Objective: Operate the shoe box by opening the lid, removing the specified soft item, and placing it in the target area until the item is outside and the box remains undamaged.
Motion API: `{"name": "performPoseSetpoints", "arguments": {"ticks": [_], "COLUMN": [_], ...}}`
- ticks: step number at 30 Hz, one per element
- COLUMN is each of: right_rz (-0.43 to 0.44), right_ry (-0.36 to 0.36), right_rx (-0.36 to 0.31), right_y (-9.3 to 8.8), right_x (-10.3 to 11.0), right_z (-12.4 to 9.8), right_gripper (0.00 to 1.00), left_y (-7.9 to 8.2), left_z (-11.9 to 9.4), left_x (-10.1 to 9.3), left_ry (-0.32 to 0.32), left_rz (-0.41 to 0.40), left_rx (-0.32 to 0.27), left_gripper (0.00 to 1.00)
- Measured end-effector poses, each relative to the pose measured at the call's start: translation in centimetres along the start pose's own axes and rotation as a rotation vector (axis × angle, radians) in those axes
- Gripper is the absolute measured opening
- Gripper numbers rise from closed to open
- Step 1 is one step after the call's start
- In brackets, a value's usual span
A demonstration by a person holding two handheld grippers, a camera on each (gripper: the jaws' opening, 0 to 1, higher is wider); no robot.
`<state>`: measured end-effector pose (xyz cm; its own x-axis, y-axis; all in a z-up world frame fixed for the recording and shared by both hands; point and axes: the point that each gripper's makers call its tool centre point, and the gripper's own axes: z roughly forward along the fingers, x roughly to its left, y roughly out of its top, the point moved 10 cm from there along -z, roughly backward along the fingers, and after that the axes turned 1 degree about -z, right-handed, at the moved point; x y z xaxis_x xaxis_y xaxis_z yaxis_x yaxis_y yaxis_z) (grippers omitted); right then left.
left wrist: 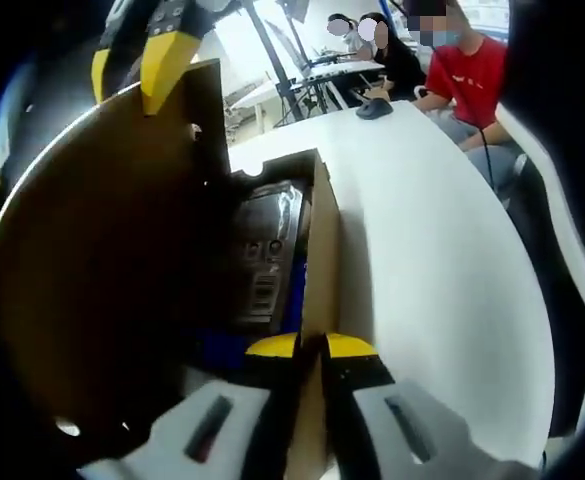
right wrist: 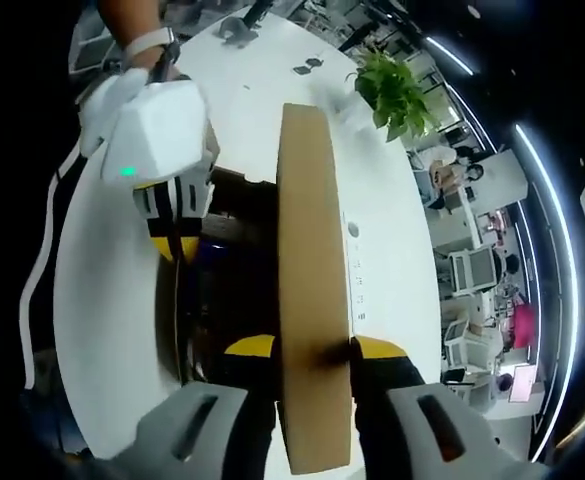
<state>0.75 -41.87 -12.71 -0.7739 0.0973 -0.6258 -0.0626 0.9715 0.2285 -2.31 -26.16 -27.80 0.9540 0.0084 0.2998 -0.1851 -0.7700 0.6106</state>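
Note:
The brown shoe box (left wrist: 320,250) stands open on the white table (left wrist: 432,260). My left gripper (left wrist: 312,345) is shut on the box's side wall. The lid (left wrist: 102,270) stands raised at the left, with my right gripper (left wrist: 157,65) clamped on its top edge. Inside the box lies a shiny grey-black item (left wrist: 267,240) over something blue (left wrist: 222,350). In the right gripper view, my right gripper (right wrist: 314,347) is shut on the lid's edge (right wrist: 312,250). My left gripper (right wrist: 177,240) holds the box wall beside the dark interior.
Several people (left wrist: 462,75) sit at the table's far end, near a dark mouse (left wrist: 375,108). A potted plant (right wrist: 392,90) stands on the table (right wrist: 392,260) beyond the lid. A person's hand with a wristband (right wrist: 147,45) holds the left gripper.

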Motion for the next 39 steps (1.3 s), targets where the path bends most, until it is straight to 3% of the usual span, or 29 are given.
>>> {"name": "performPoseSetpoints", "arguments": {"ticks": [39], "right_rz": [-0.043], "right_ry": [-0.036], "right_rx": [0.02], "right_y": [-0.6], "right_x": [-5.9], "right_z": [2.0], "right_gripper": [0.19], "left_y": [-0.7], "left_z": [0.9], "left_x": [0.0], "left_ry": [-0.007], "left_rz": [-0.027], "left_rx": [0.01], "left_gripper": [0.07]}}
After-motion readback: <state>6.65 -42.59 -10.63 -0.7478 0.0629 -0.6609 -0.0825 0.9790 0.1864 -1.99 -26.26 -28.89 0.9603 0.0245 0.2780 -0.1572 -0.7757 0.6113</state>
